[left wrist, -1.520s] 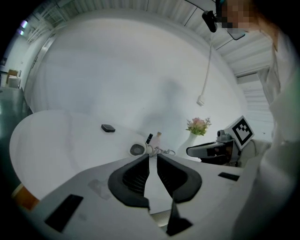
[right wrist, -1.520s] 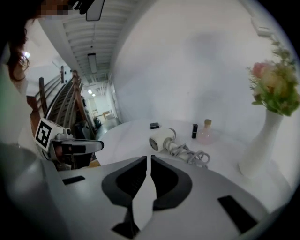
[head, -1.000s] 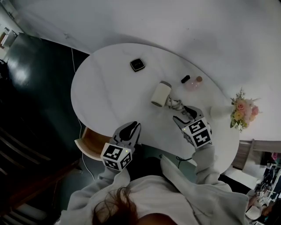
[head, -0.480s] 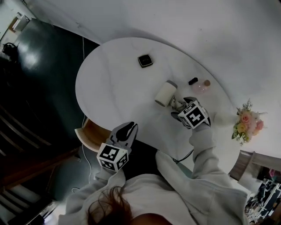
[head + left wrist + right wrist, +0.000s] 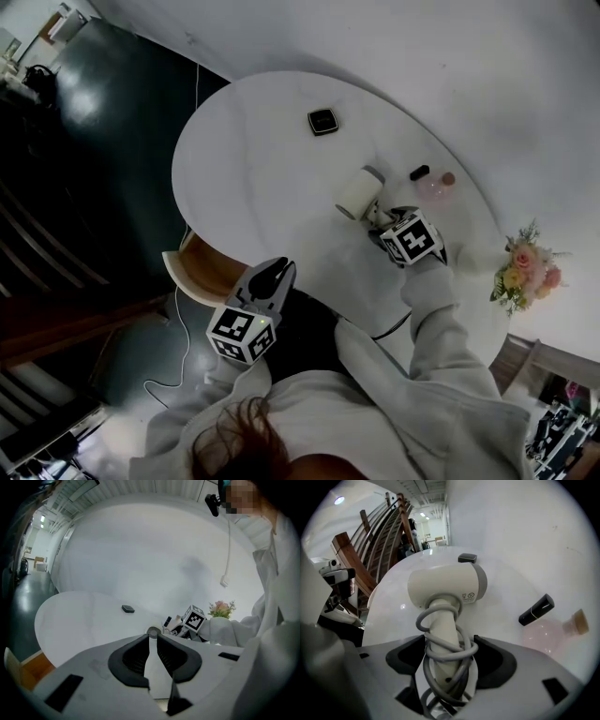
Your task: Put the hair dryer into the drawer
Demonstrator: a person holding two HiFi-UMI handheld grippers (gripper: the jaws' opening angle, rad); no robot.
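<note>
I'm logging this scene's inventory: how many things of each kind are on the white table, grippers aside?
Hair dryer: 1
Black square case: 1
Black tube: 1
Pink bottle: 1
Flower bunch: 1
Total: 5

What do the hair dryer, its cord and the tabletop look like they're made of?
Hair dryer: likely cream plastic, smooth satin moulded shell. Cord: grey rubbery sheath, matte, coiled round the handle. Tabletop: glossy white, showing reflections; material unclear.
</note>
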